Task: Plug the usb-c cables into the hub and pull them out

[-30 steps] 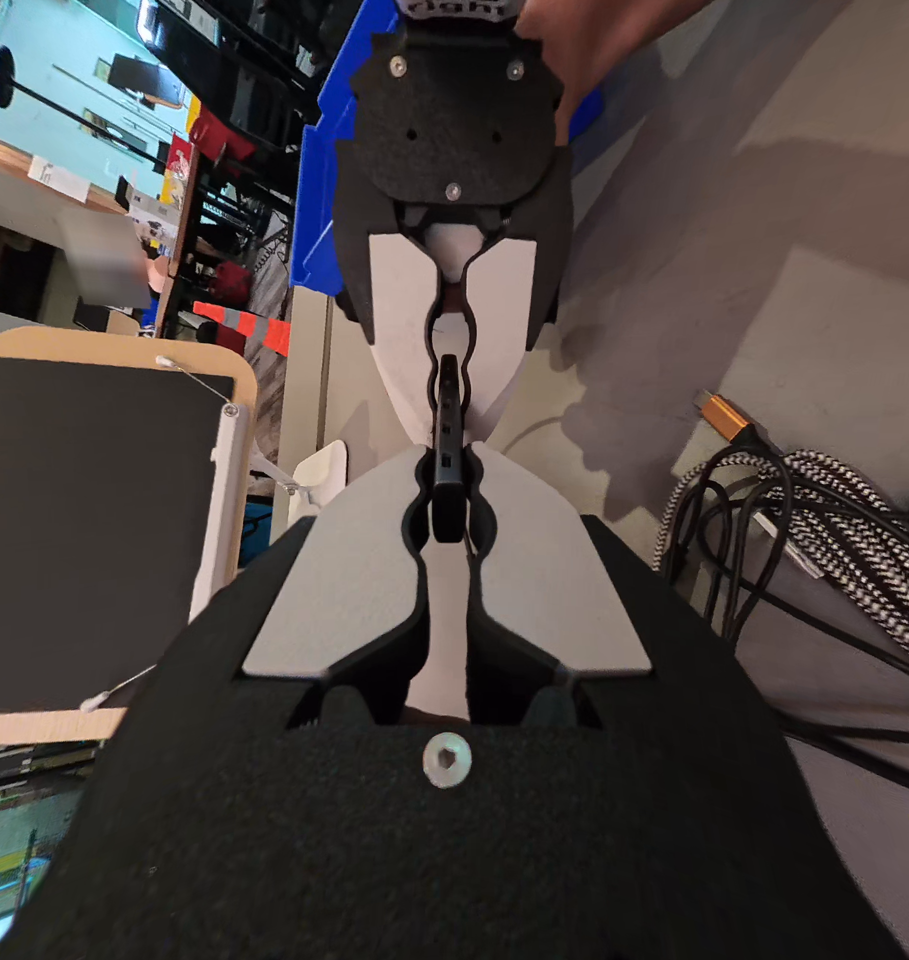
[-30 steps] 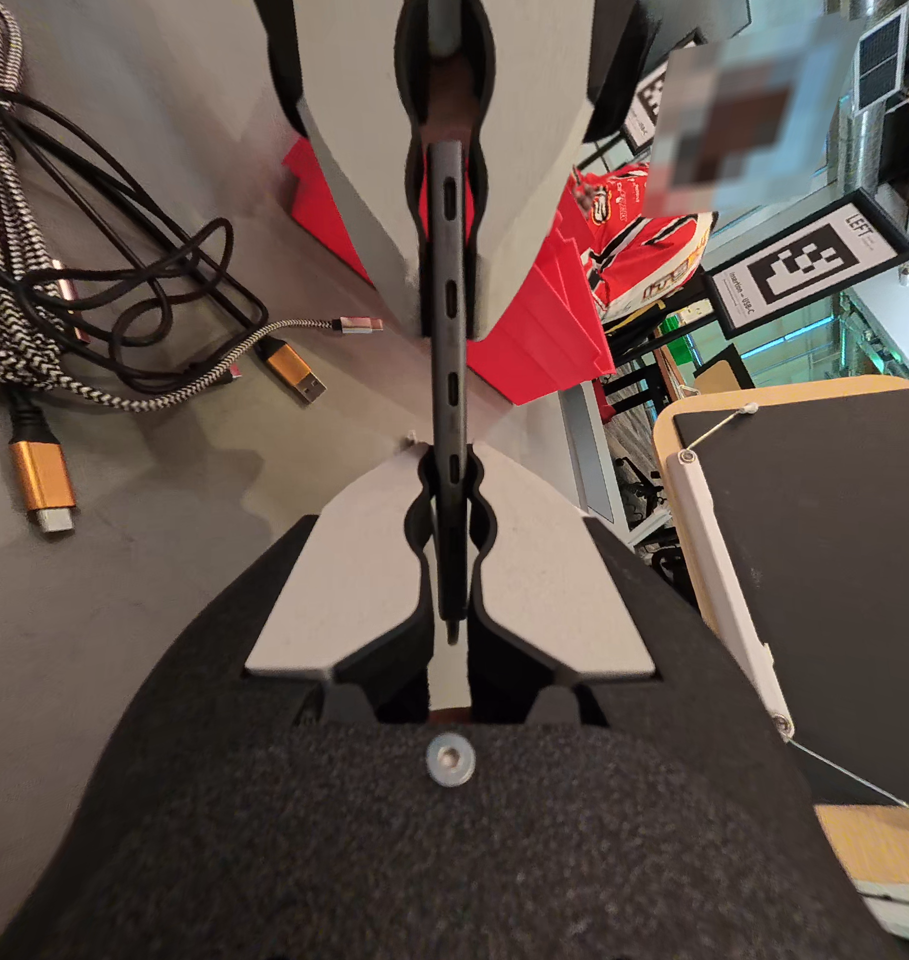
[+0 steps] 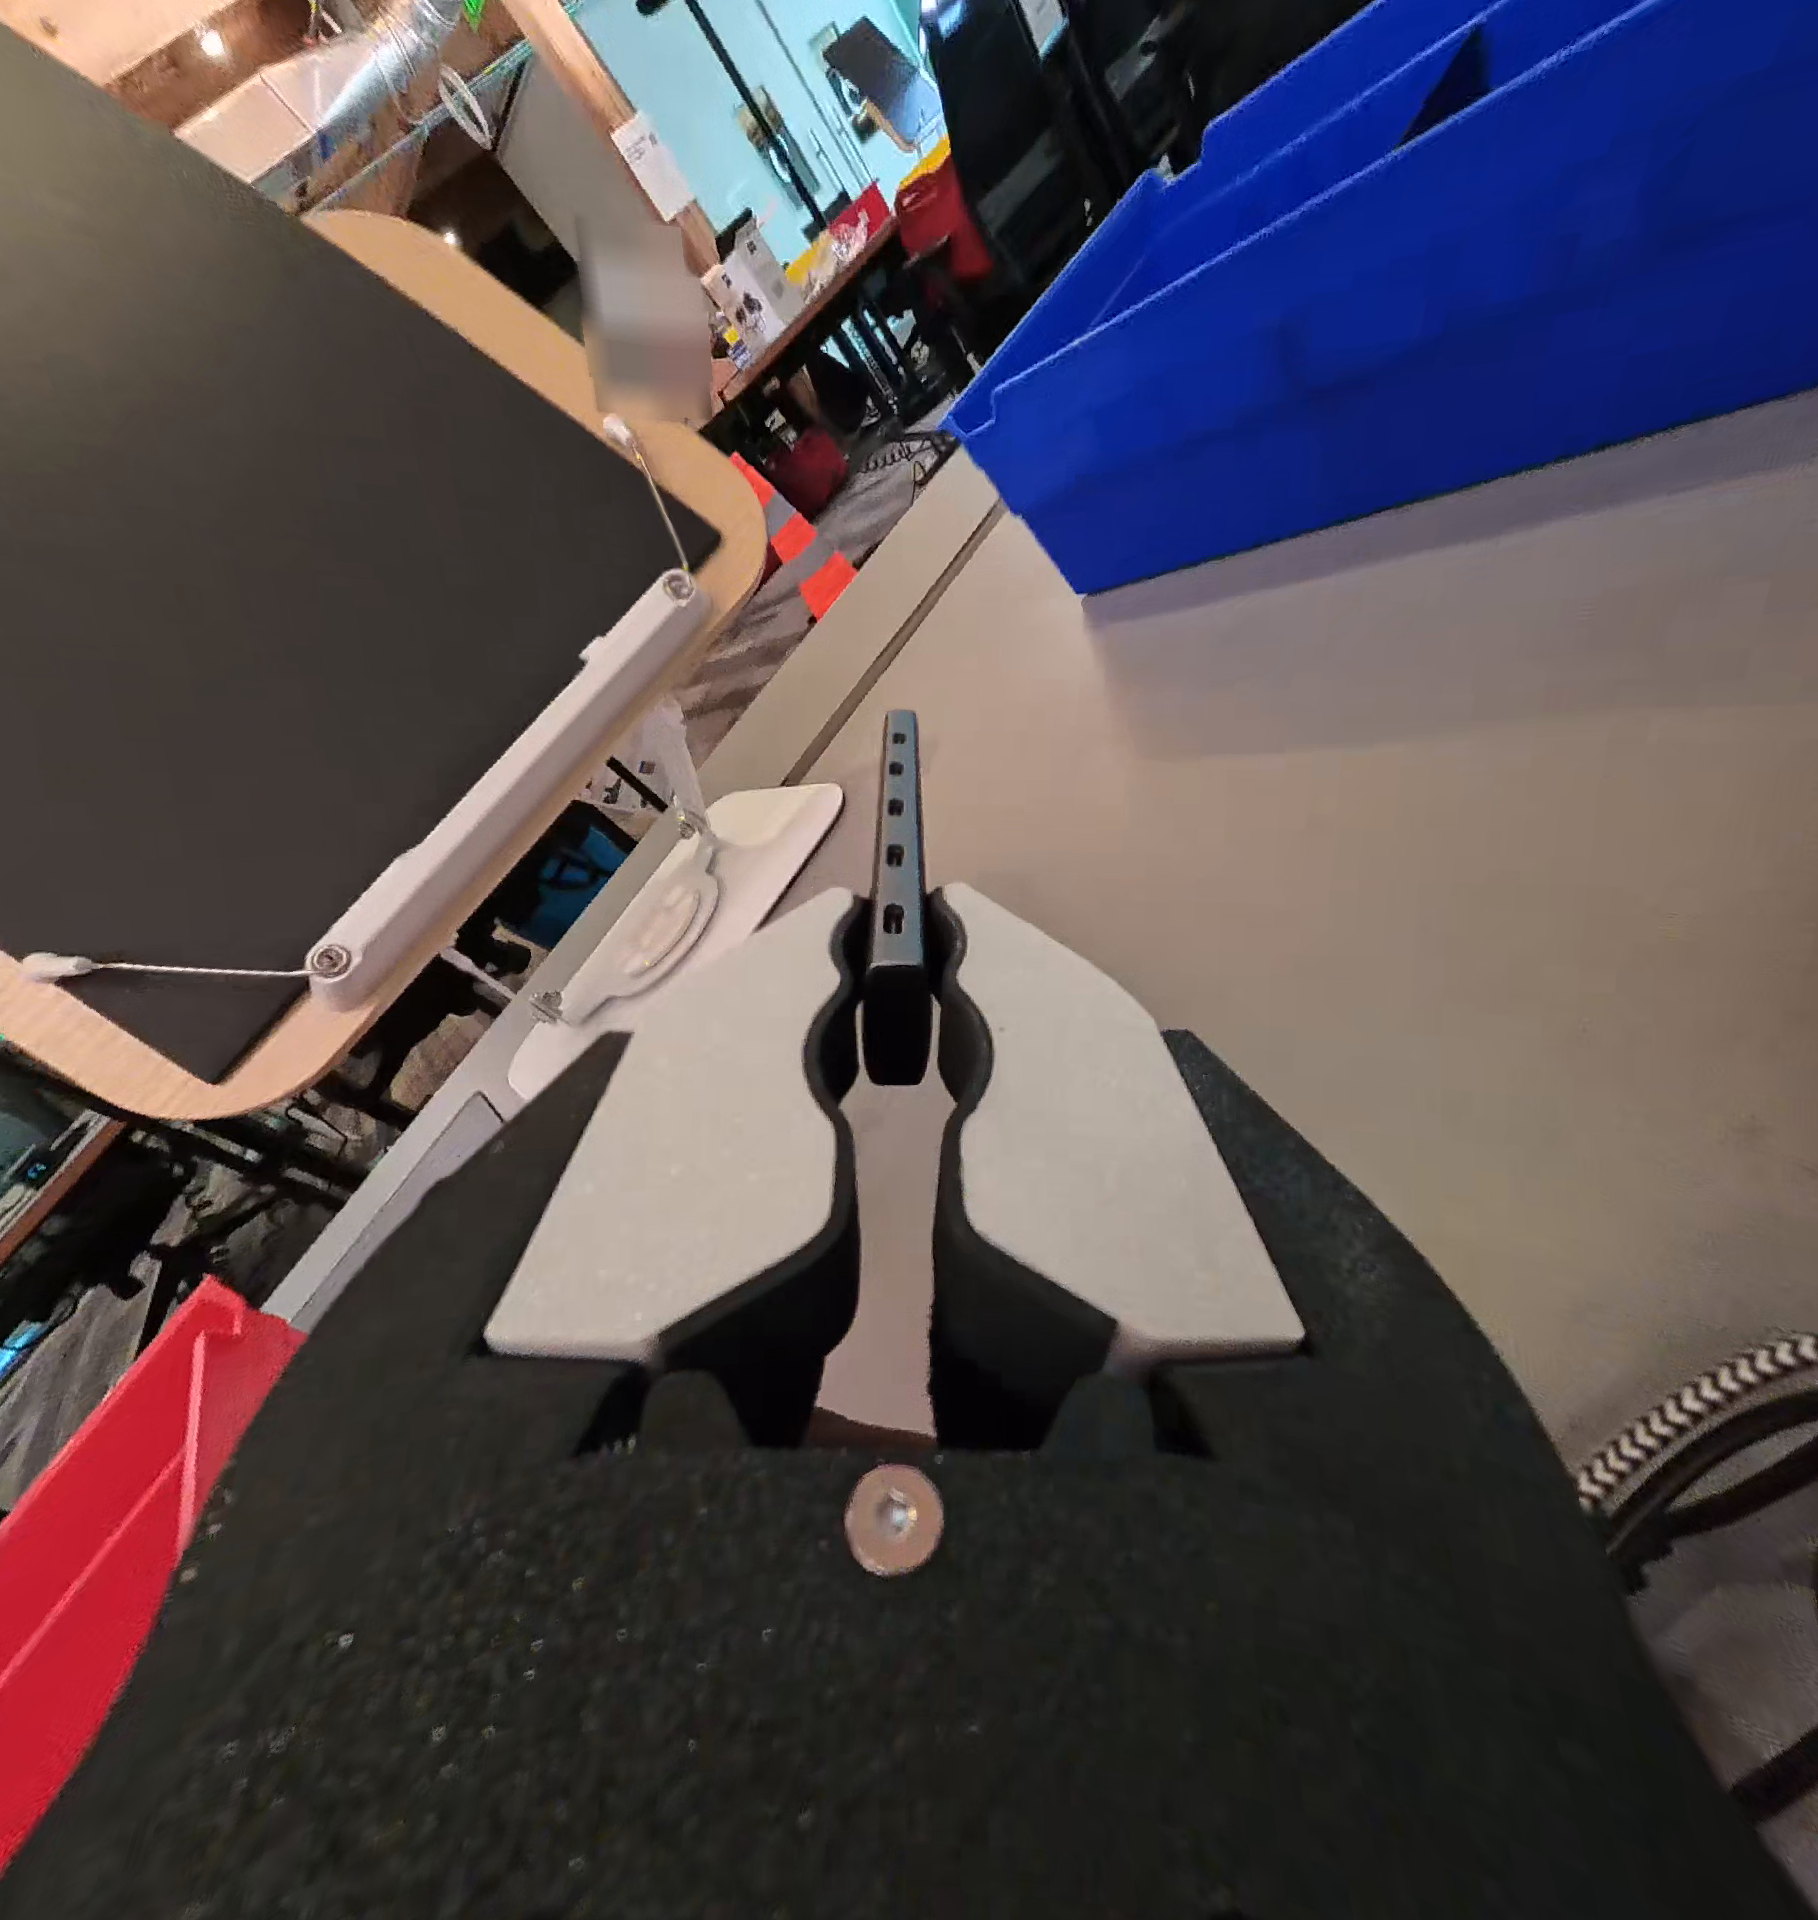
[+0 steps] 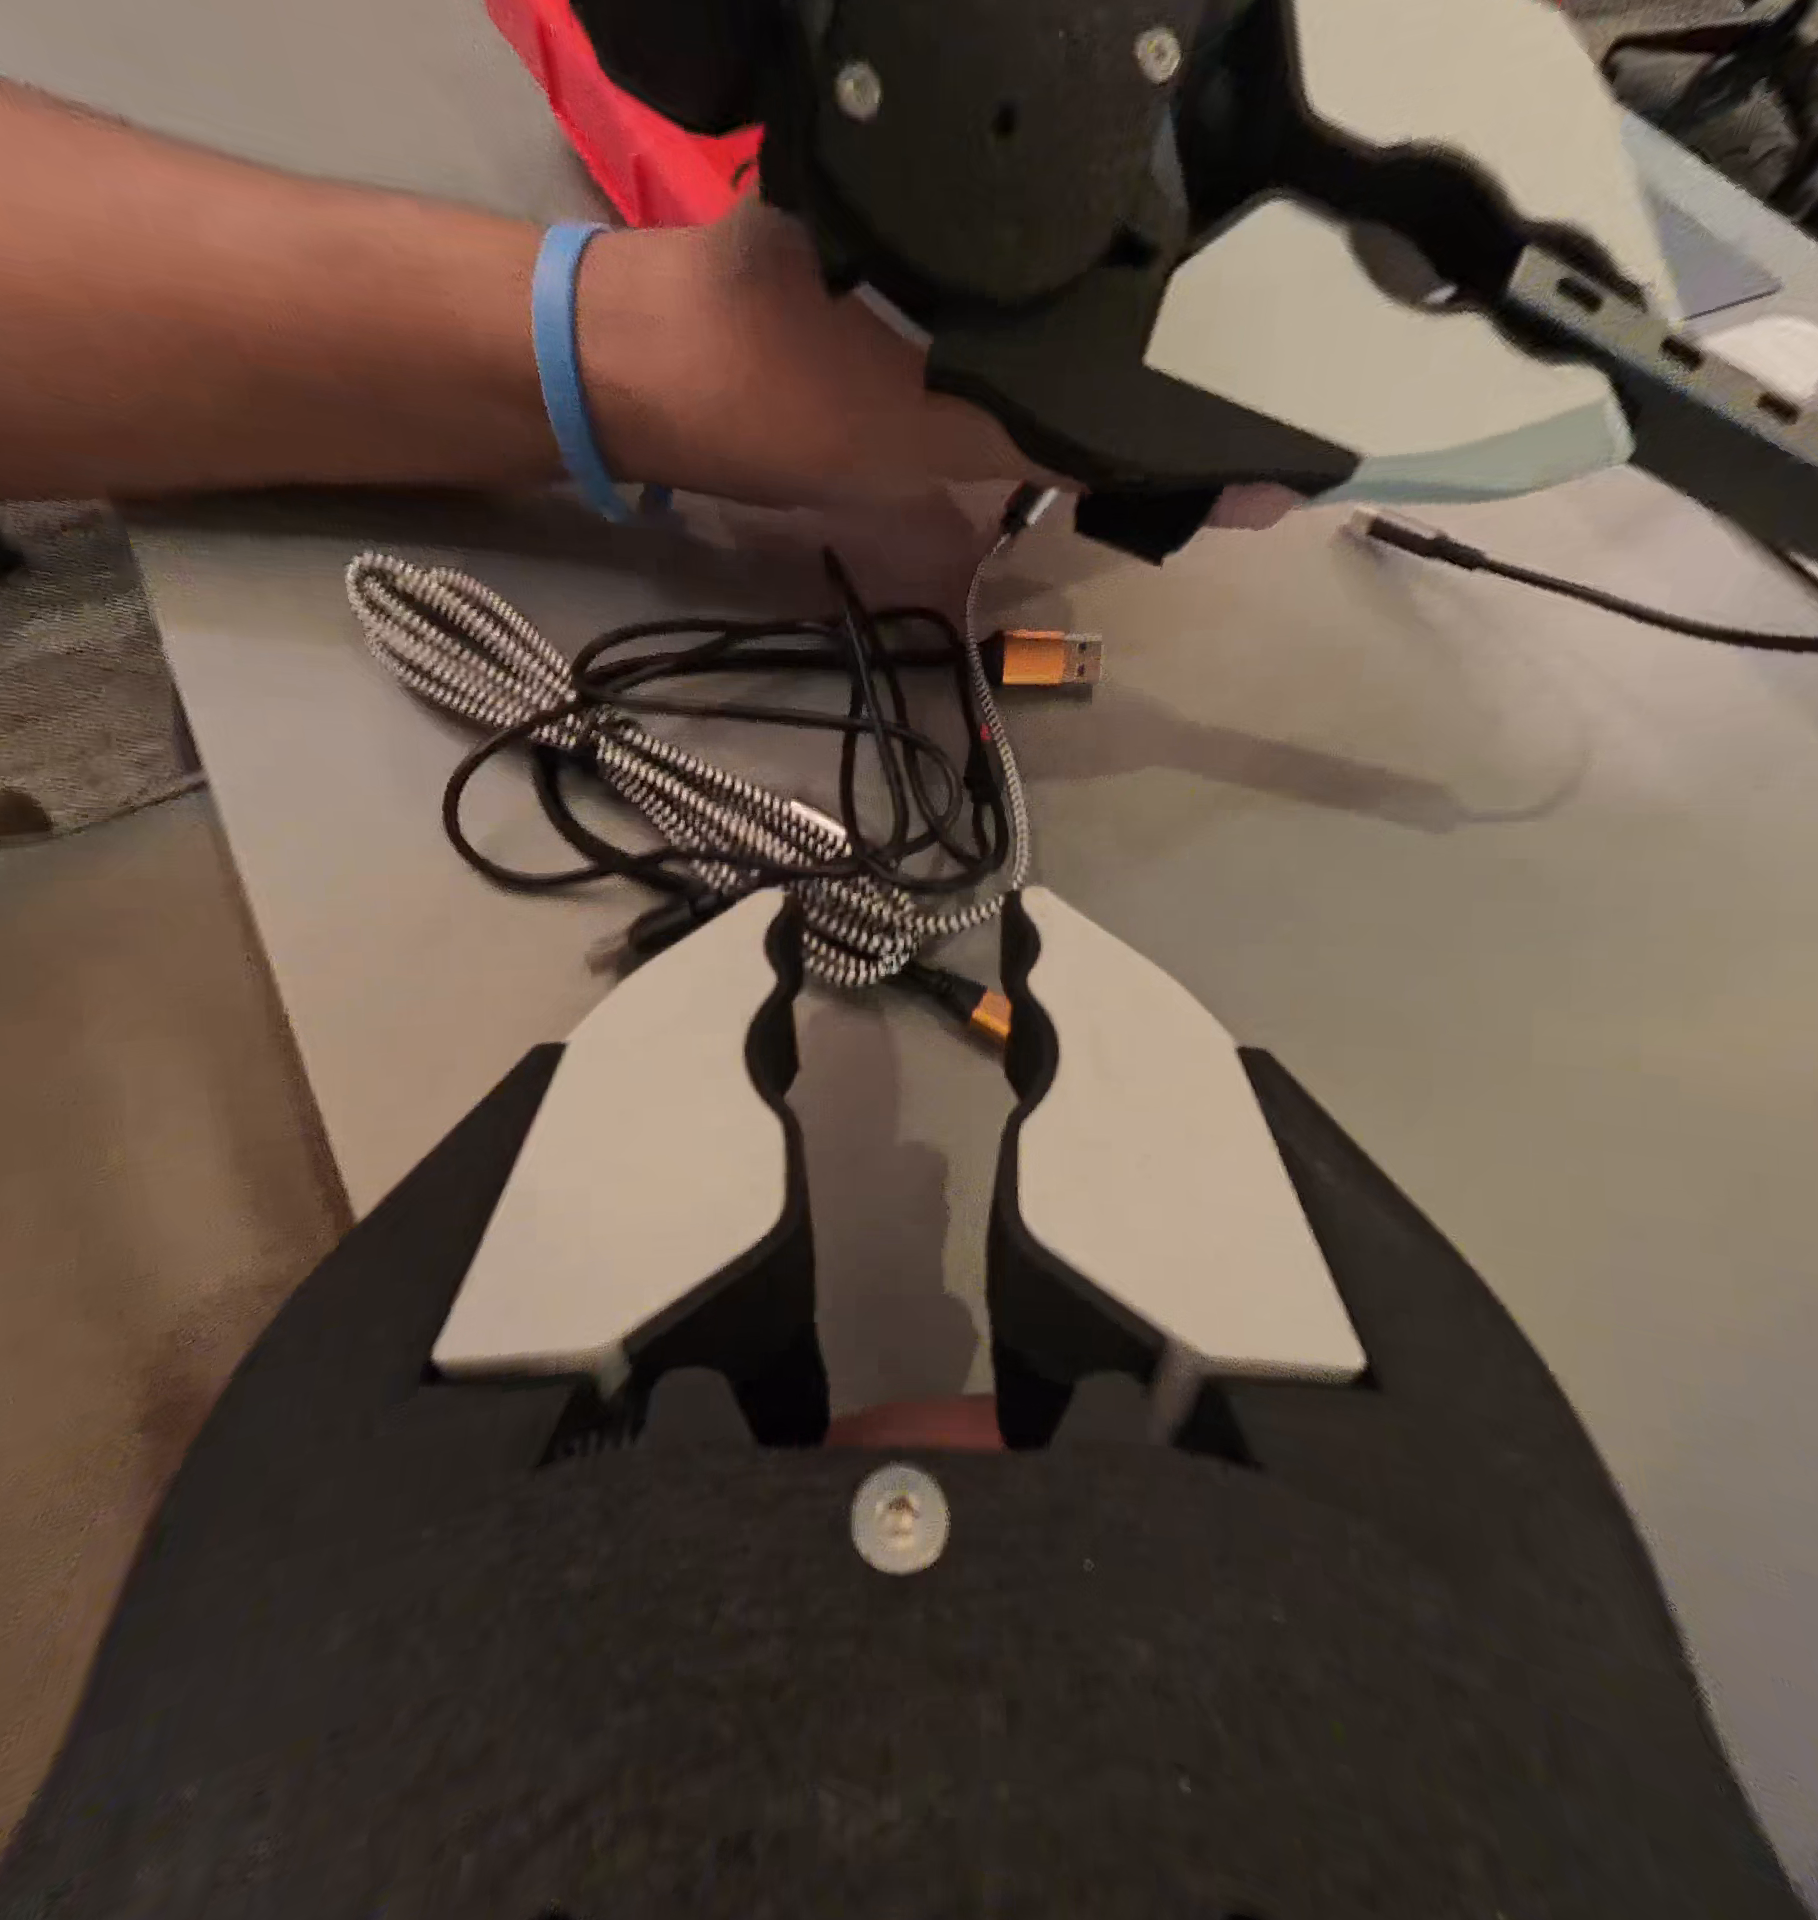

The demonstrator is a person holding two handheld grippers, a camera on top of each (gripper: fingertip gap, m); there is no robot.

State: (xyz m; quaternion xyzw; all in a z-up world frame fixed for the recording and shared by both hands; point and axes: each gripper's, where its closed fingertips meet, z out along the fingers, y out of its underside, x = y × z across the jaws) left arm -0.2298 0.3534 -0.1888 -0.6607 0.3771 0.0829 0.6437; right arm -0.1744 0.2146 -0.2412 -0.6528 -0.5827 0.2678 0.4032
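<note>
My left gripper is shut on one end of the slim dark hub, which sticks forward above the grey table with its row of ports facing up. In the right wrist view the left gripper shows at the top, holding the hub out to the right. My right gripper is open and empty above a tangle of cables: a black-and-white braided cable, thin black cables and orange plugs. One orange plug lies between its fingers. A separate black cable lies under the hub.
Blue bins stand on the table ahead at the right. A red bin is at the lower left. A black board with a wooden edge stands at the left on a white base. A hand with a blue wristband holds the left gripper. Left tips to right tips: about 15 cm.
My right gripper has let go of the hub, opened and swung away over the cable tangle. My left gripper has turned with the hub still in it.
</note>
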